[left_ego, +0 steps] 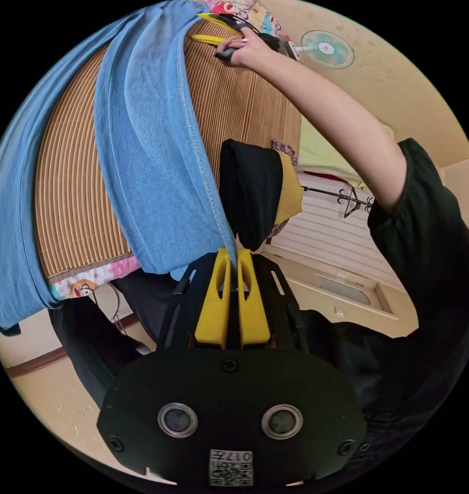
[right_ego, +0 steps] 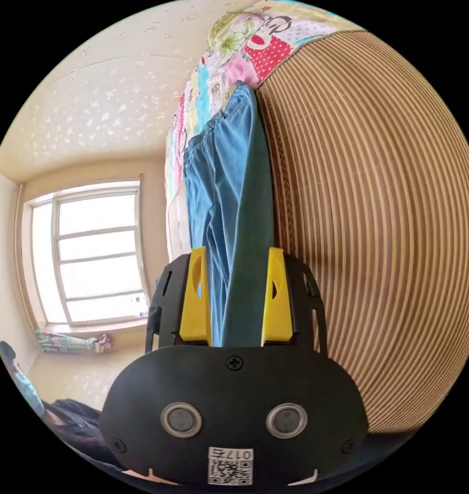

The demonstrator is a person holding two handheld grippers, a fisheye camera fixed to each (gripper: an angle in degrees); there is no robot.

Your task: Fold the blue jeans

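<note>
One pair of blue jeans [left_ego: 147, 170] lies draped over a striped bamboo mat [left_ego: 75, 206], and two claws work on it. In the left gripper view the left claw [left_ego: 233, 267] has its two yellow jaws pressed together on a stitched edge of the denim, clenched on the cloth, with the fabric rising from the jaws in a broad band across the mat; a second band of the same denim hangs further out along the mat's far side. In that same view a hand [left_ego: 245, 49] at the end of a bare arm in a black sleeve [left_ego: 425, 226] holds the right claw [left_ego: 214, 28] at the other end of the jeans, beside a patterned cartoon quilt [left_ego: 85, 283] that edges the mat. A black-and-yellow garment [left_ego: 260, 195] hangs just behind the left claw, and one fan [left_ego: 327, 49] is mounted near the ceiling. In the right gripper view the right claw [right_ego: 237, 301] has its two jaws standing apart, released, with a folded run of the jeans [right_ego: 229, 206] passing between them and touching the mat [right_ego: 378, 231]. One window [right_ego: 90, 257] shows to the side.
</note>
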